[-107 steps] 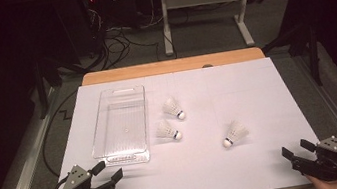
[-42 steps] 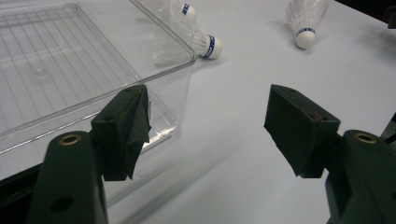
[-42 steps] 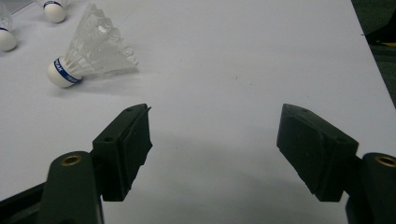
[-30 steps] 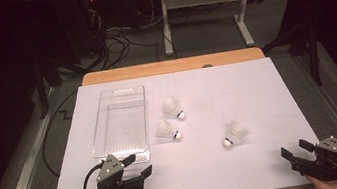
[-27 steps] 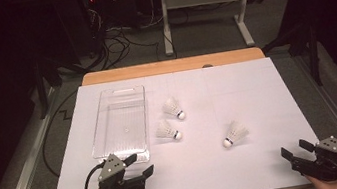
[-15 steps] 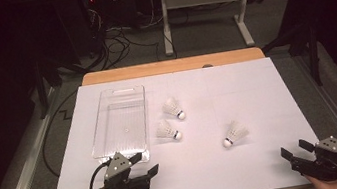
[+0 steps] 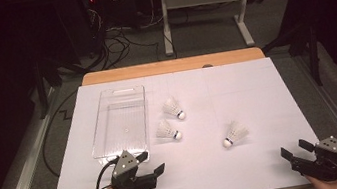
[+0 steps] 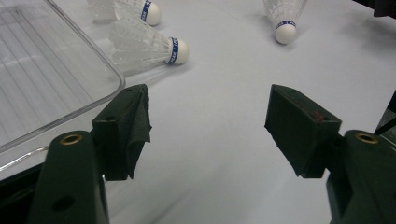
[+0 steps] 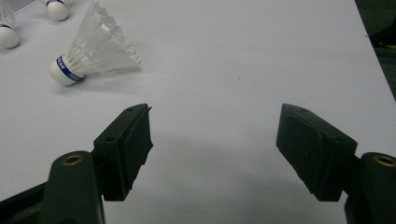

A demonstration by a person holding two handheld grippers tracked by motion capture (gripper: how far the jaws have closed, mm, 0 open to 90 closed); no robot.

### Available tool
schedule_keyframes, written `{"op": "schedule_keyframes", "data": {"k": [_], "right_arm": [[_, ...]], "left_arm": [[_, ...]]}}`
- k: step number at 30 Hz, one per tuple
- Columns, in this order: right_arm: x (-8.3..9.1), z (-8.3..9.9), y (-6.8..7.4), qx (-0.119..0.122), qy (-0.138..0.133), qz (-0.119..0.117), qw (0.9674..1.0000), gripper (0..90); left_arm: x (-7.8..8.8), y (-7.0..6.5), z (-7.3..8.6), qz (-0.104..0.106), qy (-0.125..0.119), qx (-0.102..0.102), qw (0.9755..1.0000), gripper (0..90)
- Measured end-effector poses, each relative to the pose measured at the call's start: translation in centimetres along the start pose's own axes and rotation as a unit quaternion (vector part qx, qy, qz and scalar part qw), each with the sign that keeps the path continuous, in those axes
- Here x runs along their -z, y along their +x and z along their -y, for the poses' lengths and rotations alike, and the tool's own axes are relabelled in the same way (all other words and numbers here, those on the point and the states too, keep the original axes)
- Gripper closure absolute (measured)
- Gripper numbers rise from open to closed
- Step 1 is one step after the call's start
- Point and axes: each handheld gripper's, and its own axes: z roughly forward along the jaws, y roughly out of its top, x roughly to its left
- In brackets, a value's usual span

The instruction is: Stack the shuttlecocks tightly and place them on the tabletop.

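Left gripper sits low at the near edge of the white table, just off the near end of the clear plastic tray. Its jaws are spread wide with nothing between them. In the left gripper view, the left jaw stands right beside the tray's rounded near corner; I cannot tell whether they touch.

Nearest shuttlecock lies on its side just right of the tray, cork end pointing toward the table's right side. In the left gripper view it is ahead of the jaws and a little to their left, well short of being between them.

Second shuttlecock lies a bit farther back, also beside the tray, apart from the first.

Third shuttlecock lies toward the middle-right of the table, cork end facing the near edge, tilted.

Right gripper rests at the near right corner, jaws spread apart and empty. In the right gripper view, the third shuttlecock lies ahead and to the left of its jaws, clear of them.

The tray holds nothing.
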Motion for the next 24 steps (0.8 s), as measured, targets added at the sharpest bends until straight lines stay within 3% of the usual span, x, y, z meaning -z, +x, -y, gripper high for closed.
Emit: {"op": "schedule_keyframes", "data": {"k": [24], "right_arm": [[0.1,0.0,0.0,0.001,-0.003,-0.006,1.0000,26.7]], "left_arm": [[-1.8,-0.7,-1.2,0.004,0.004,-0.002,1.0000,32.3]]}}
